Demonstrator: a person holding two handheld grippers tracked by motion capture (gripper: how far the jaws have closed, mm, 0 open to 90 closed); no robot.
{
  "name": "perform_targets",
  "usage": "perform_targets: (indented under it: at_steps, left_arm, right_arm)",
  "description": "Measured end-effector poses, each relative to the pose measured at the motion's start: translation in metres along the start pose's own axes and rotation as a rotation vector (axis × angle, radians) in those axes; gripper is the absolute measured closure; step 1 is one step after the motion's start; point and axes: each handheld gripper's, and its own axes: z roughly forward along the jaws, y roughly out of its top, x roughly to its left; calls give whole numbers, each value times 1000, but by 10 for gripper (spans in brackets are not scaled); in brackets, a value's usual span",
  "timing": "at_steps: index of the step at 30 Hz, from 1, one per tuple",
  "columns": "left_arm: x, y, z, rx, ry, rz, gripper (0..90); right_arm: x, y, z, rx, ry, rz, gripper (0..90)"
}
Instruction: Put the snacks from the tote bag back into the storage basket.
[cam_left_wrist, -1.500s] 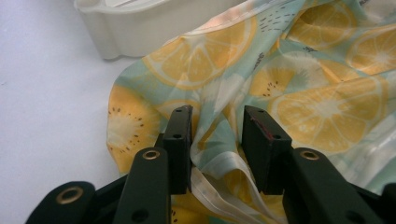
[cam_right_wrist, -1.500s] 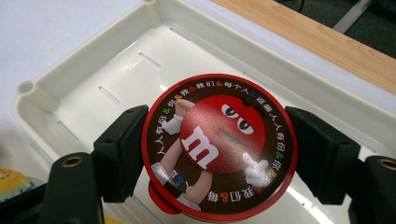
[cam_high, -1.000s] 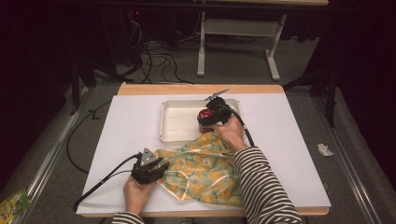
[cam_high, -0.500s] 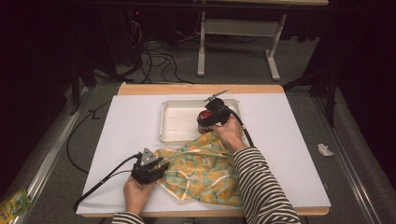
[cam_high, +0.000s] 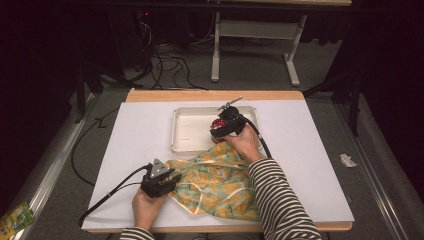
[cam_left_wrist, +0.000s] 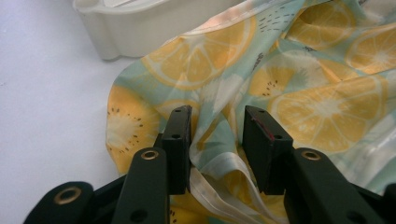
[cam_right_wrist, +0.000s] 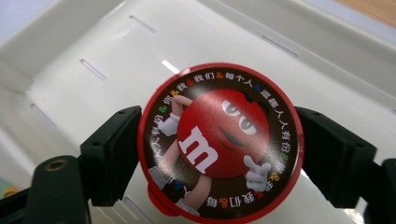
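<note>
Two risks: the right gripper, jaws just widening beside the red candy tin, may tip it in the white tray; left gripper jaws, pinching the lemon-print cloth, may drag it.

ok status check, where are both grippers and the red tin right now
Left gripper pinching the lemon-print bag, fingers closed on its fabric. Right gripper has just been opening, red tin between its fingers over the white tray. Nothing in the way.

tray wall ahead, cloth bunched near (table's left open)
</note>
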Motion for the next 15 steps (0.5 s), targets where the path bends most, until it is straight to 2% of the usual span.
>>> perform_targets:
  at_steps: [5, 15]
  left_arm:
    - [0, 0, 0, 0, 0, 0, 626]
    - [0, 0, 0, -1, -1, -1, 625]
  right_arm:
    - [2, 0, 3, 16, 6, -8, 170]
    - [1, 1, -3, -17, 18, 0, 153]
